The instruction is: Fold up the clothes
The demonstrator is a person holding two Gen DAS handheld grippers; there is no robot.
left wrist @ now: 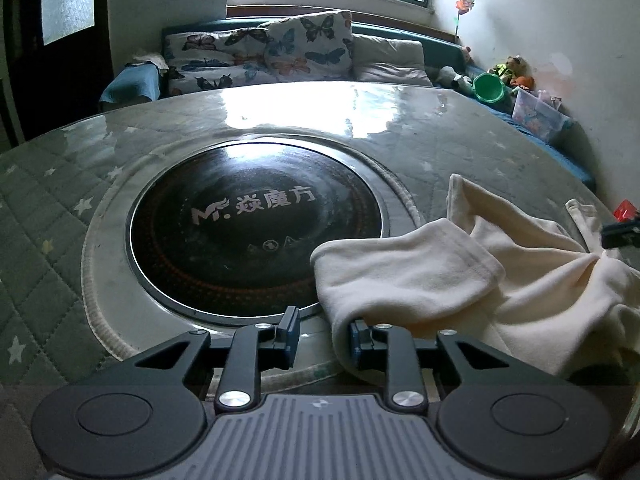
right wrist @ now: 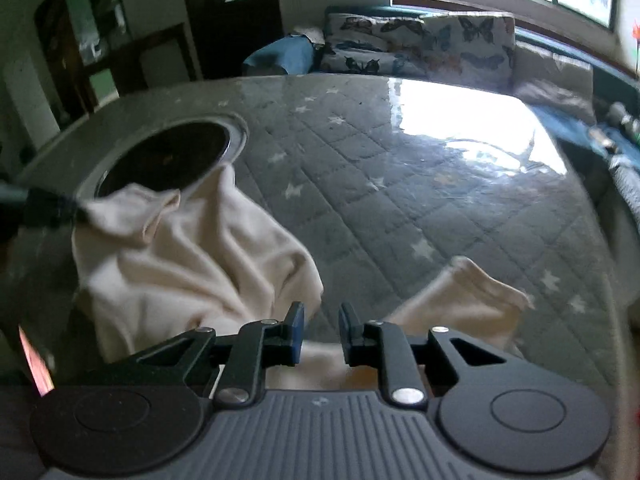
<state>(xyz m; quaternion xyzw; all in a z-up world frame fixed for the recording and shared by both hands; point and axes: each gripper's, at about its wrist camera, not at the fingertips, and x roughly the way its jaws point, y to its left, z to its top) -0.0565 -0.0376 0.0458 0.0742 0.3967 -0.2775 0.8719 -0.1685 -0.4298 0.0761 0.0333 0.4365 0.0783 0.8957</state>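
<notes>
A clear plastic storage box [left wrist: 540,114] with indistinct coloured contents is seen on the bench by the wall, beside a green plastic bucket [left wrist: 489,87] whose inside cannot be made out. The left gripper [left wrist: 324,338] is held low over the glass-covered quilted round table [left wrist: 48,200], its jaws spread with nothing between them, the right finger just beside the cloth's edge. The right gripper [right wrist: 321,334] is likewise spread, above the cloth. The crumpled cream fleece garment [left wrist: 460,280] is lying bunched on the table, partly overlapping the black round inset hotplate [left wrist: 256,224].
</notes>
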